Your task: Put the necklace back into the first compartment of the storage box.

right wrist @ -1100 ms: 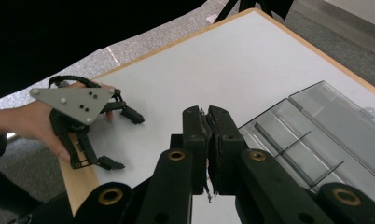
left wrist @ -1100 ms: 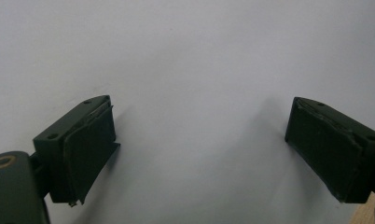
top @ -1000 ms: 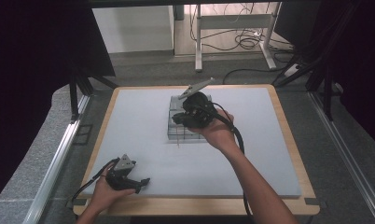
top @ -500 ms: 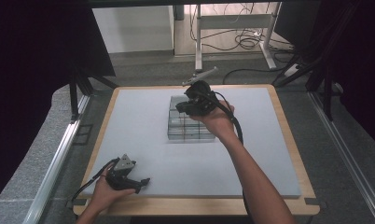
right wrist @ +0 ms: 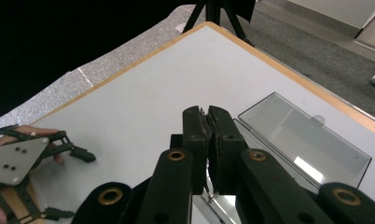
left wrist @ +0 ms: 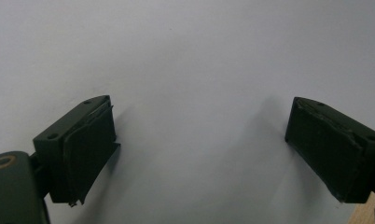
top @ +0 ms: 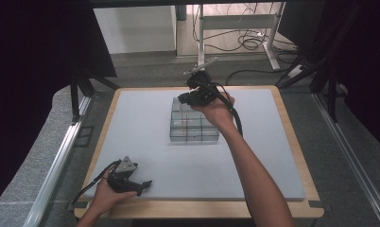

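Clear plastic marks the compartment box (top: 194, 124), which sits a little toward twelve o'clock from the middle of the pale grey worktop (top: 131, 132). In the right gripper view its transparent hinged lid (right wrist: 303, 138) stands swung open, lying flat on the worktop beyond the jaws.

The right hand-held gripper (top: 188, 99) hovers over the box's twelve o'clock edge in the high view, held in a hand (top: 219, 111) whose forearm reaches in from six o'clock. Its jaws are pressed together; the right gripper view shows the two black pads meeting face to face, and whether the lid's edge is caught between them cannot be told.

The left hand-held gripper (top: 143, 184) rests on the worktop near the seven o'clock corner, well apart from the box. Its jaws stand spread wide, with bare grey surface between them in the left gripper view.
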Available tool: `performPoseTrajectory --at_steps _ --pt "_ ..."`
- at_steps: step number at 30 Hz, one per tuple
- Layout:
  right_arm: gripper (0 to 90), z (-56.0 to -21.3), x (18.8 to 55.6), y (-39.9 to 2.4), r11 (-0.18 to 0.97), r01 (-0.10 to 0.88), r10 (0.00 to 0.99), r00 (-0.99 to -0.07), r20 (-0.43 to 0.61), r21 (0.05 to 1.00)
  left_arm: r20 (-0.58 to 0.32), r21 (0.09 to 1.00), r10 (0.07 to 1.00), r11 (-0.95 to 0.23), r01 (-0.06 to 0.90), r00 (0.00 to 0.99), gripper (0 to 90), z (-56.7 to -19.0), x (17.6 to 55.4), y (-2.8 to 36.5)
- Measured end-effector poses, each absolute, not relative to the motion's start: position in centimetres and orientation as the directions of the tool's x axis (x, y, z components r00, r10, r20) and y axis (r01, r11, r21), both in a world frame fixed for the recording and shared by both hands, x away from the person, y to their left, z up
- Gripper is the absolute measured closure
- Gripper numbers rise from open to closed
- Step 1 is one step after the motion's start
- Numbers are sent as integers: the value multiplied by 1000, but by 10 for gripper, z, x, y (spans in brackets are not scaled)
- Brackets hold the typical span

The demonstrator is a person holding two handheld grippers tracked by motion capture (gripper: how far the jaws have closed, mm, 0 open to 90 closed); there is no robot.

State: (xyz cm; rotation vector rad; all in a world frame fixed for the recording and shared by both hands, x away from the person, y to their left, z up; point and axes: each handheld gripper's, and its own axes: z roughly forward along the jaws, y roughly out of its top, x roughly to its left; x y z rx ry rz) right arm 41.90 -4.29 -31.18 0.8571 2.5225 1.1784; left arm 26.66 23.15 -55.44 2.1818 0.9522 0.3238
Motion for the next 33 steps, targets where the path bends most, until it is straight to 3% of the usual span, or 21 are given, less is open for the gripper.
performPoseTrajectory --at_steps 33 --pt "851 -341 469 -27 442 482 682 -728 65 757 -55 704 713 -469 534 699 84 -554 267 232"
